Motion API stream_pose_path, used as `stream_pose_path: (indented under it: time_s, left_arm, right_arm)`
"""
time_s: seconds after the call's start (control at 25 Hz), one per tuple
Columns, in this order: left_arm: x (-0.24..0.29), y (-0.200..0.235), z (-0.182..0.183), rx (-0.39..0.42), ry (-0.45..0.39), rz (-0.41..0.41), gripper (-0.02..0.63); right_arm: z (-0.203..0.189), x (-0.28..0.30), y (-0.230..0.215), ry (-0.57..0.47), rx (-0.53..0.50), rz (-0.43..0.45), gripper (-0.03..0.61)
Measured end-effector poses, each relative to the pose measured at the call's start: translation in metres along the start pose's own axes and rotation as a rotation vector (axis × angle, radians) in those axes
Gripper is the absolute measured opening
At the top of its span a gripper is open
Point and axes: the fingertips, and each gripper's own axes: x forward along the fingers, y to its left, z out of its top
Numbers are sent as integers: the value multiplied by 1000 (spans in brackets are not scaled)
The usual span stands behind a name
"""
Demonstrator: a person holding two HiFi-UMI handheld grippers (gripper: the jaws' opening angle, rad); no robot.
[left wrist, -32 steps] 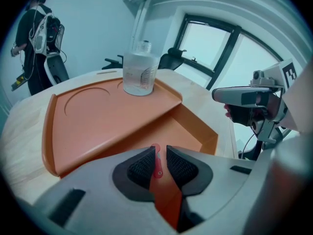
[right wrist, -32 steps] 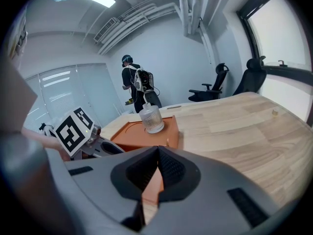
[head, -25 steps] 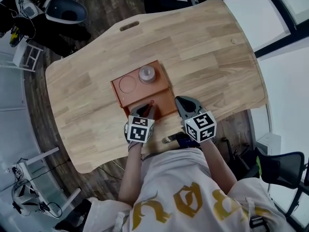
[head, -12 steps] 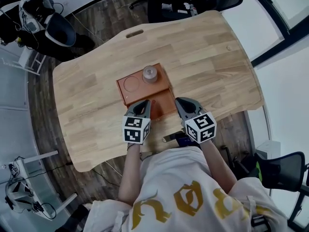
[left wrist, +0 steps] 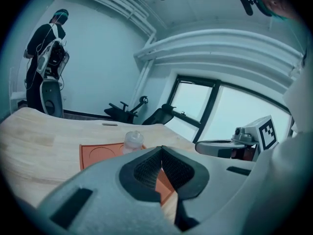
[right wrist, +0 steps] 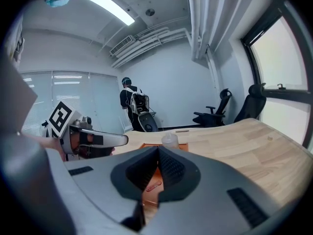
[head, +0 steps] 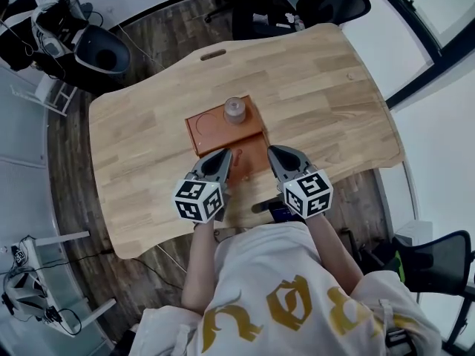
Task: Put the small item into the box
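Observation:
An orange box (head: 211, 128) lies open and flat in the middle of the wooden table. Its far half has a round recess and carries a small clear jar (head: 236, 110). A small red elongated item (right wrist: 152, 186) lies on the near half, seen between the jaws in the right gripper view. My left gripper (head: 220, 156) hovers over the box's near left edge, shut with nothing in it. My right gripper (head: 277, 154) is at the near right edge, also shut and empty. In the left gripper view the box (left wrist: 98, 153) and jar (left wrist: 133, 141) lie ahead.
The table (head: 326, 87) has a slot handle (head: 213, 54) at its far edge. Office chairs (head: 334, 2) stand beyond the table. Gear lies on the floor at far left (head: 67, 28). A person (right wrist: 131, 106) stands in the background.
My left gripper has drifted slightly left and back from the box's near half. The head view has shifted a little. The right gripper has hardly moved.

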Motion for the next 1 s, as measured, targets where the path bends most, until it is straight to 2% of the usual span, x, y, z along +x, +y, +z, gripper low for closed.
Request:
stream_pose_path:
  time_s: [0.12, 0.48, 0.64, 1.0]
  left_arm:
    - [-6, -1, 8, 7, -33, 11, 9]
    - [-17, 7, 29, 139, -94, 126, 9]
    - [-27, 9, 33, 145, -121, 138, 9]
    - [-31, 15, 32, 144, -122, 147, 9]
  right_arm:
    - [6, -1, 4, -21, 2, 8, 11]
    - [27, 0, 13, -72, -15, 32, 11]
    - [28, -2, 20, -81, -22, 29, 11]
    - [30, 1, 20, -81, -40, 19, 11]
